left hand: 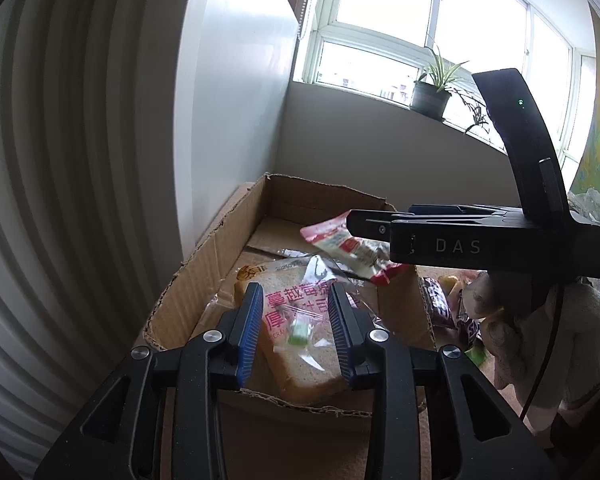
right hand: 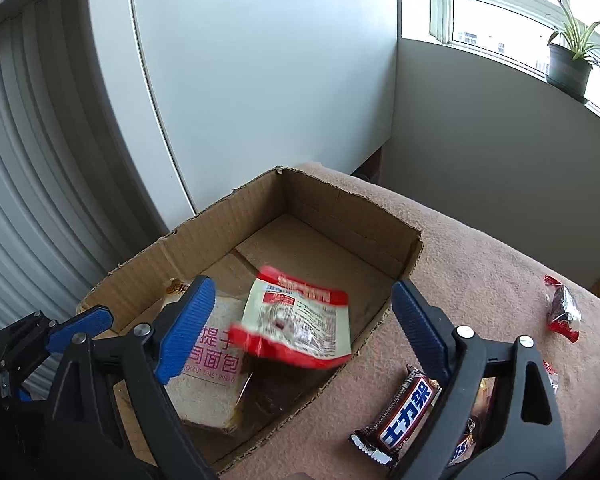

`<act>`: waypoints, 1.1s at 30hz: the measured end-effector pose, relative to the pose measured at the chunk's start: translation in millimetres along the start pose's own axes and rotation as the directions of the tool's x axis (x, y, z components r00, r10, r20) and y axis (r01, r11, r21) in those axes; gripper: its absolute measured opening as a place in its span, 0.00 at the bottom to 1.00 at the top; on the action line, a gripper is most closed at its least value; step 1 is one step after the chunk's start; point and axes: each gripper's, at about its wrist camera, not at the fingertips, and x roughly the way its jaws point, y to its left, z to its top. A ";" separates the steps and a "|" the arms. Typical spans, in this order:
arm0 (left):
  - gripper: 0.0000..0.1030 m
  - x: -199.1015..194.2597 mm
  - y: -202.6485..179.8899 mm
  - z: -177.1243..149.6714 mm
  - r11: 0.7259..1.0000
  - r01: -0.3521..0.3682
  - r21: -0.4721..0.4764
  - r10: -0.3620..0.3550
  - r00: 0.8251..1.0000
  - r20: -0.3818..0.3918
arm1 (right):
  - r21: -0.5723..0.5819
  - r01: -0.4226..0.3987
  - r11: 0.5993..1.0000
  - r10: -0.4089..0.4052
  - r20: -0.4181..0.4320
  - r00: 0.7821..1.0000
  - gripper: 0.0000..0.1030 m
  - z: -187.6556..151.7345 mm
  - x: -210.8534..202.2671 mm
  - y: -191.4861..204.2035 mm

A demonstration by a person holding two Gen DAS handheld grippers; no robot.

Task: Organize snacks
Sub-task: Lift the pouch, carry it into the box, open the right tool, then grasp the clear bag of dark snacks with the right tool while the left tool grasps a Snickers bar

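Red-and-white foil snack packet point(right hand: 296, 322) sits blurred, apparently mid-drop, over the open brown cardboard box point(right hand: 352, 208), between the right gripper point(right hand: 300, 320)'s wide, empty fingers. Left gripper point(left hand: 296, 320) part-open, empty, above bagged toast slice point(left hand: 300, 360). Chocolate bar point(right hand: 404, 412) on surface nearer right.

The left gripper point(left hand: 296, 320) points down over the cardboard box point(right hand: 352, 216) with jaws slightly apart and empty; the right gripper point(right hand: 300, 320), above the same box, gapes wide and holds nothing.
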 end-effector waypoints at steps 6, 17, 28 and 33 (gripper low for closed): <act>0.56 -6.4 -4.3 3.4 1.000 0.001 -0.004 -0.001 1.000 0.026 | 0.020 0.011 1.000 -0.011 0.018 1.000 0.92 -1.7 -18.6 -14.6; 0.56 -13.4 -34.2 5.6 0.999 0.049 0.024 -0.050 0.998 0.038 | 0.117 0.055 0.992 -0.058 0.021 0.998 0.92 -30.6 -72.7 -80.2; 0.56 -7.7 -82.8 4.6 0.990 0.112 0.087 -0.114 0.993 0.016 | 0.273 0.110 0.956 -0.116 0.006 0.993 0.92 -78.4 -112.7 -161.5; 0.56 -1.6 -103.3 1.1 0.984 0.134 0.121 -0.133 0.991 -0.011 | 0.313 0.102 0.944 -0.101 -0.022 0.995 0.92 -97.3 -111.9 -185.0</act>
